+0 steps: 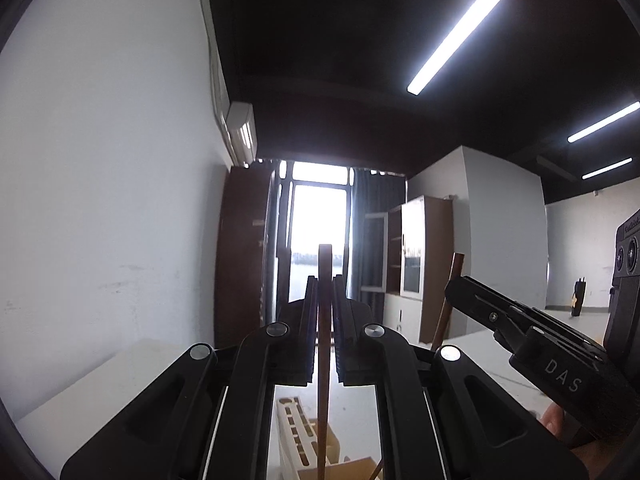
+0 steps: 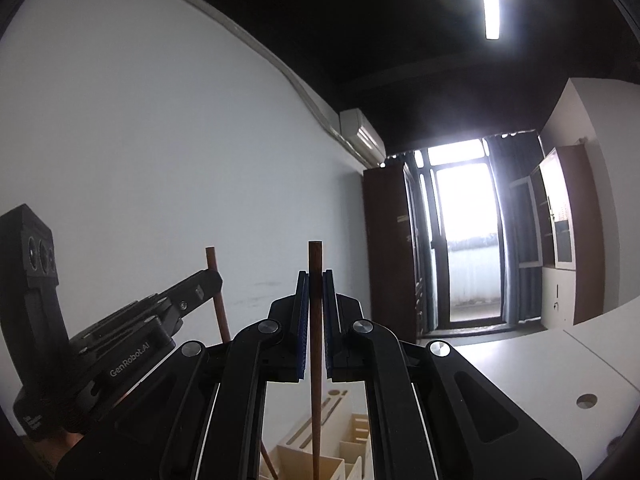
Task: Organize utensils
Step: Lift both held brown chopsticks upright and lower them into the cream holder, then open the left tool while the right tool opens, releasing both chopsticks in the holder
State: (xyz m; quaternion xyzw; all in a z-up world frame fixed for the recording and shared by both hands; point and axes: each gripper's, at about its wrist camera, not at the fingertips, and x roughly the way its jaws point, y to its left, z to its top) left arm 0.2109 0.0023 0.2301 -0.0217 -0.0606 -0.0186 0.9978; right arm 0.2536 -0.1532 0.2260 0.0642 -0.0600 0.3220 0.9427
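Left gripper (image 1: 325,304) clamped on wooden chopstick (image 1: 324,280); right gripper (image 2: 316,300) clamped on second chopstick (image 2: 315,264). Both upright, tips over slotted wooden utensil holder (image 2: 340,436) near below. Insertion seems not yet finished, release remaining

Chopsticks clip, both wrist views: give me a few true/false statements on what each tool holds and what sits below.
1. The left tool is shut on a chopstick. True.
2. The right tool is open with nothing in it. False: it is shut on a second chopstick.
3. Both chopsticks stand roughly upright. True.
4. A metal bowl sits under the tools. False: a pale wooden holder with compartments is below.
5. Ceiling lights are on. True.
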